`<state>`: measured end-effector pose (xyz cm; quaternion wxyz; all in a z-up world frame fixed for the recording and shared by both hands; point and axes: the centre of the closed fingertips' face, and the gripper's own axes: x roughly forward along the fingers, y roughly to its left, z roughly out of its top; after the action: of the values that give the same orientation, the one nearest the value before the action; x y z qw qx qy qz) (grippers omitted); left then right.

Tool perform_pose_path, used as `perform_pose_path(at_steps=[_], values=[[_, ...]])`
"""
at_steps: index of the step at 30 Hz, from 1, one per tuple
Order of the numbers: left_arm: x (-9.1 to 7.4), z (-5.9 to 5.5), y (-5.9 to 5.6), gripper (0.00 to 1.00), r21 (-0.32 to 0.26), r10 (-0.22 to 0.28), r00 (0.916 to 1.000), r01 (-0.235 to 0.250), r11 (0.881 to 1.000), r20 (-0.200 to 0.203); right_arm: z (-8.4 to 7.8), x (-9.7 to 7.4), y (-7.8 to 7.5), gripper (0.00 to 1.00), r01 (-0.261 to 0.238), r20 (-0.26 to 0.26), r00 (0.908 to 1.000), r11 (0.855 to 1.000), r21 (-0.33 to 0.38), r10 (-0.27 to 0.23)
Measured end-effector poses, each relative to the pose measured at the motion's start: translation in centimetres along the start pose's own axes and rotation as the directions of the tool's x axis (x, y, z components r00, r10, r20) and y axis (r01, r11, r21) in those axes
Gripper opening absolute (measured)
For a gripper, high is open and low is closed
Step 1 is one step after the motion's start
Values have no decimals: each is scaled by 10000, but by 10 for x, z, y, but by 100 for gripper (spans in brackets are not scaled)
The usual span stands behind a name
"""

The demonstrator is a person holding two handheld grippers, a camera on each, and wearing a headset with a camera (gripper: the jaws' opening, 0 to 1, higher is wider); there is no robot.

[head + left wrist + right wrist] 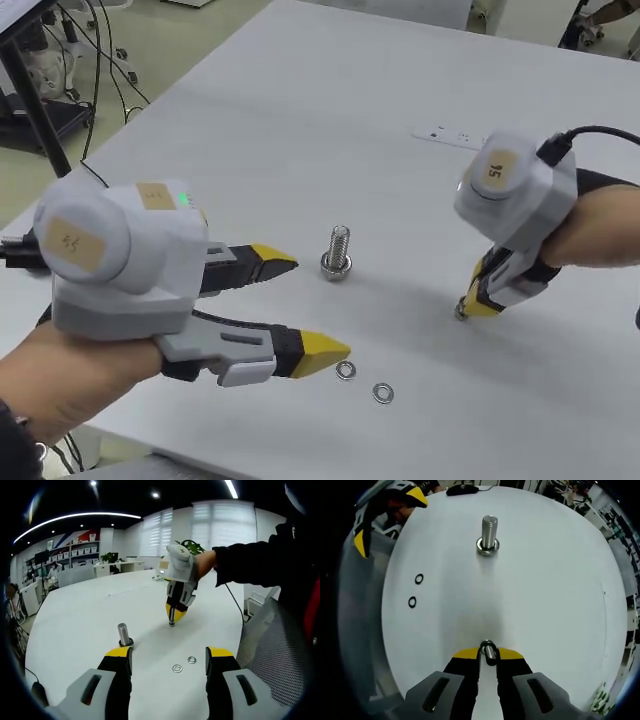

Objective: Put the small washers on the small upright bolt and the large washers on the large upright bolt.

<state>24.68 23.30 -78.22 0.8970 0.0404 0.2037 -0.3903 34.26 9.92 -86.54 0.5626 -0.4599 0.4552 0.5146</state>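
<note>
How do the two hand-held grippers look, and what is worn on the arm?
The left hand-held gripper and the right hand-held gripper have light grey bodies and black jaws with yellow tips. Each carries a tan sticker; the right one's reads 15, and a black cable enters it. The sleeve is dark.

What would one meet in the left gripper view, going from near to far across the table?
The left gripper, jaws open → nearer washer → farther washer → large upright bolt → right gripper, shut on the small bolt.
</note>
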Motion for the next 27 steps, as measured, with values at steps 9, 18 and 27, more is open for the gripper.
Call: perform_pose_path(at_steps=[9, 18, 27], values=[[0, -1, -1, 58, -9, -7, 10000, 7, 10000, -1, 0, 4, 0, 14, -29, -53, 10000, 10000, 1, 29], [-2, -1, -2, 58, -32, -20, 10000, 20, 10000, 21, 0, 6, 3, 14, -28, -42, 10000, 10000, -13, 28], [-3, -1, -1, 58, -26, -5, 10000, 5, 10000, 21, 1, 6, 2, 17, 5, -12, 10000, 10000, 0, -5]])
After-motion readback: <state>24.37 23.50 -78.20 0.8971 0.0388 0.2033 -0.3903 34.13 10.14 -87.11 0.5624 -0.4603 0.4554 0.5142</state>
